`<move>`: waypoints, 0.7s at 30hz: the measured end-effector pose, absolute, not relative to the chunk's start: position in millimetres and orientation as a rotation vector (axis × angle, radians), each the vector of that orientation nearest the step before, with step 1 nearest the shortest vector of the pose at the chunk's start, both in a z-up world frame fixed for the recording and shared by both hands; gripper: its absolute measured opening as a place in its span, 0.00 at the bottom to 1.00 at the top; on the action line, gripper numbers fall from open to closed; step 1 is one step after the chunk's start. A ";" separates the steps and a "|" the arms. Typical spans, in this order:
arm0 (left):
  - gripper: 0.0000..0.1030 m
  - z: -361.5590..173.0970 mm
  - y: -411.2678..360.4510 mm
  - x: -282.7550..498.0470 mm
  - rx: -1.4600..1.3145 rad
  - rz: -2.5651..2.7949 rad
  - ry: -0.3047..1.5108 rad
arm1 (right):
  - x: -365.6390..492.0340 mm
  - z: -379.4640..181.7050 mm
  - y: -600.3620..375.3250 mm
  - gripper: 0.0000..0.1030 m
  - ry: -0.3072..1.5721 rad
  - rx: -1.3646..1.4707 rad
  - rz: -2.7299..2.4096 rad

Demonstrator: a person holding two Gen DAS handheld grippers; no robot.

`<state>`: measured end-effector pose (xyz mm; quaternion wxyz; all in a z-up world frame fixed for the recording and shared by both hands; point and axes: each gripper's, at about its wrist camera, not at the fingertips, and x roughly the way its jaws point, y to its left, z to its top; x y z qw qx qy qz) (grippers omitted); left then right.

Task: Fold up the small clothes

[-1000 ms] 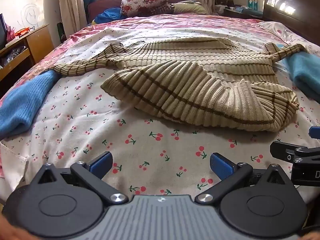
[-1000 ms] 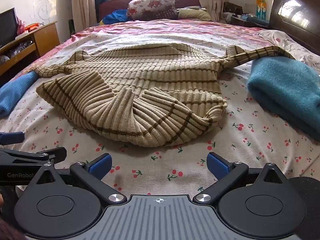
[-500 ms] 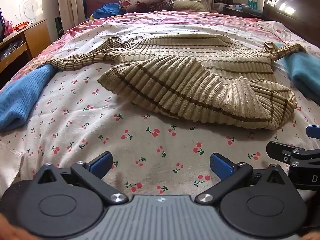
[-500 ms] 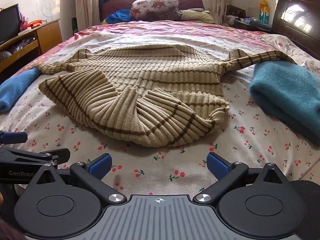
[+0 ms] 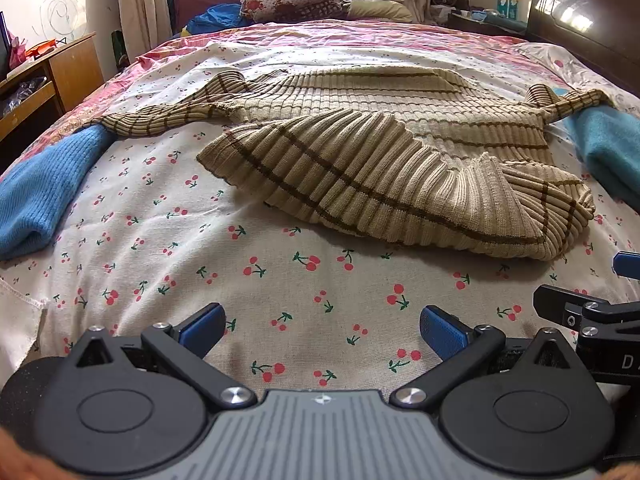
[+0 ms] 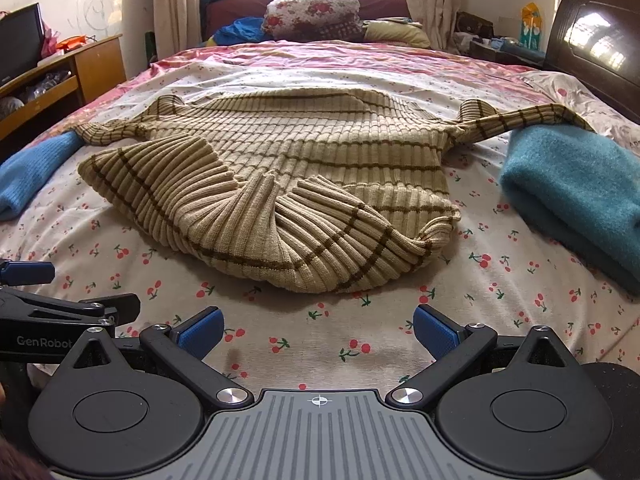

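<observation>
A beige ribbed sweater with brown stripes [image 5: 380, 160] lies on the bed, its lower hem folded up over the body and rumpled; it also shows in the right wrist view [image 6: 288, 184]. Its sleeves stretch out left [image 5: 160, 120] and right [image 6: 520, 120]. My left gripper [image 5: 322, 326] is open and empty, low over the sheet in front of the sweater. My right gripper [image 6: 318, 326] is open and empty beside it; its fingers [image 5: 568, 312] show at the right edge of the left wrist view.
A folded blue knit [image 5: 44, 192] lies at the left, a folded teal garment [image 6: 576, 192] at the right. The cherry-print sheet [image 5: 280, 280] covers the bed. A wooden desk [image 6: 80, 68] stands left, a dark headboard [image 6: 592, 48] right, pillows [image 6: 316, 12] at the far end.
Both grippers have risen slightly and tilted so the sweater sits lower and a little farther in view. The sweater has not moved. Both grippers stay open.
</observation>
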<state>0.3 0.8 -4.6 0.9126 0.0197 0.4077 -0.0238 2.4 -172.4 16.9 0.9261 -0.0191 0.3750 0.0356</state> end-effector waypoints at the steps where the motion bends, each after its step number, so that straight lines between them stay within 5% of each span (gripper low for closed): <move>1: 1.00 -4.6 0.7 0.1 0.040 -0.049 0.840 | 2.4 16.8 -172.5 0.98 0.770 -0.039 0.073; 21: 1.00 -6.6 1.9 0.7 0.037 -0.048 0.851 | 2.4 15.9 -171.7 0.98 0.773 -0.041 0.076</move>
